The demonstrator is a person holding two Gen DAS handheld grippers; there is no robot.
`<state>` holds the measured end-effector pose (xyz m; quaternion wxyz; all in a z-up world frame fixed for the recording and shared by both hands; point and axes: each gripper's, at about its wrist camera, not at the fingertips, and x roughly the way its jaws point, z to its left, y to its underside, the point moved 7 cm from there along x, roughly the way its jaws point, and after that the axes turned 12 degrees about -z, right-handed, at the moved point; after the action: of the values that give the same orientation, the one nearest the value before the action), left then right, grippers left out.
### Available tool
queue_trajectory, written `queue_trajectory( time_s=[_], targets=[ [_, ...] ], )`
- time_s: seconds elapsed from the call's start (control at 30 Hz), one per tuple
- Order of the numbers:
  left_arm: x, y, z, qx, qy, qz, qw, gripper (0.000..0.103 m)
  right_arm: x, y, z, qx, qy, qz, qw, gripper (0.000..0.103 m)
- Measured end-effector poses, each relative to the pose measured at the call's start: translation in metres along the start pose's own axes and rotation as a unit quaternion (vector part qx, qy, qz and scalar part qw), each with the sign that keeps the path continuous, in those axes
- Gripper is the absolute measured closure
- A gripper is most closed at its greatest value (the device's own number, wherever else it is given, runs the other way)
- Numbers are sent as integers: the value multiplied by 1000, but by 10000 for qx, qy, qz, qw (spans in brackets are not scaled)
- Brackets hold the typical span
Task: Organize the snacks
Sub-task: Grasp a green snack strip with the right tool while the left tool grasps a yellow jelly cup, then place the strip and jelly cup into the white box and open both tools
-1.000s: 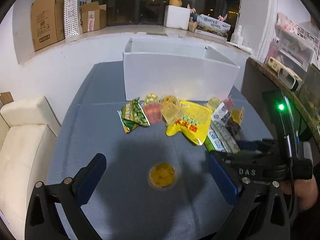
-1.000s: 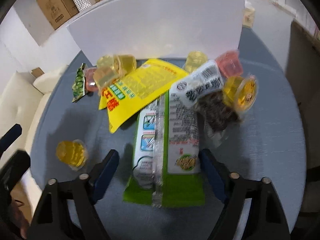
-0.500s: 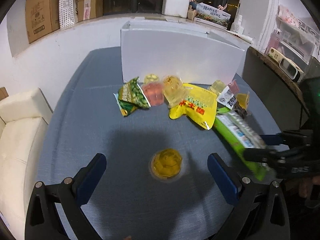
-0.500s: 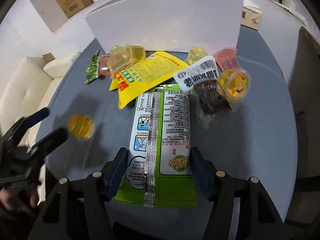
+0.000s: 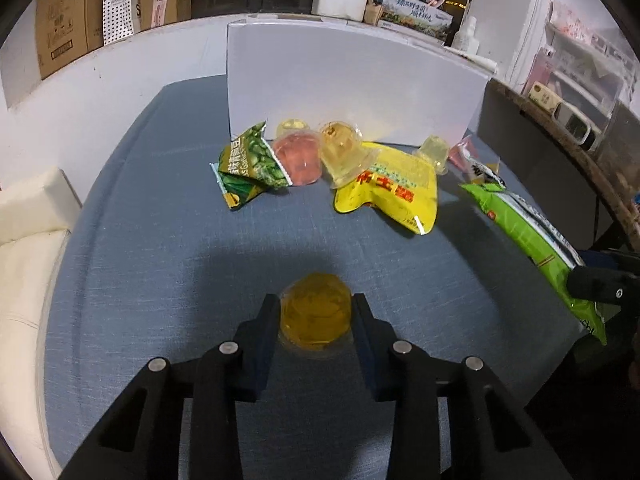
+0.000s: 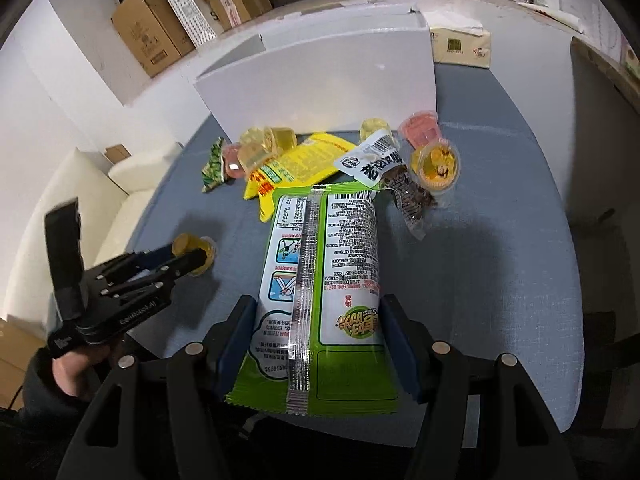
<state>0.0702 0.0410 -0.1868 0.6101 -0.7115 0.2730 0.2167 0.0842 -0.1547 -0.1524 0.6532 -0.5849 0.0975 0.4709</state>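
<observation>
- Change, L side: left gripper (image 5: 316,316) was wide apart either side of the yellow jelly cup (image 5: 316,314) a sec ago; fingers now narrowed onto it, pads touching both sides. Cup sits low centre of left view, on the blue table (image 5: 160,240); can't tell if lifted yet.
- Change, R side: right gripper (image 6: 318,340) has closed on the green packet (image 6: 320,280), which was lying loose between its fingers. Packet fills lower centre of right view; far end looks raised off the cloth.
- Meaning: both hands loaded, so I judge next step is carry to the box.
- Container: white box (image 5: 352,88), upper centre, behind the pile. Inside not visible in either view; contents unknown.
- Remaining outside, just in front of box: yellow bag (image 5: 394,192), pea packet (image 5: 248,160), pink cup (image 5: 300,156), other cups.
</observation>
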Motion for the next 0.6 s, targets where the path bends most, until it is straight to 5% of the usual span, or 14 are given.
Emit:
queue_trajectory(
  time_s=[0.43, 0.6],
  targets=[
    [-19, -38, -6, 118, 240, -491, 9984, 66, -17, -52, 36, -134, -658, -695, 9953, 35],
    [-28, -79, -11, 209, 309, -831, 9958, 67, -19, -91, 41, -170, -666, -1036, 9922, 35]
  ],
)
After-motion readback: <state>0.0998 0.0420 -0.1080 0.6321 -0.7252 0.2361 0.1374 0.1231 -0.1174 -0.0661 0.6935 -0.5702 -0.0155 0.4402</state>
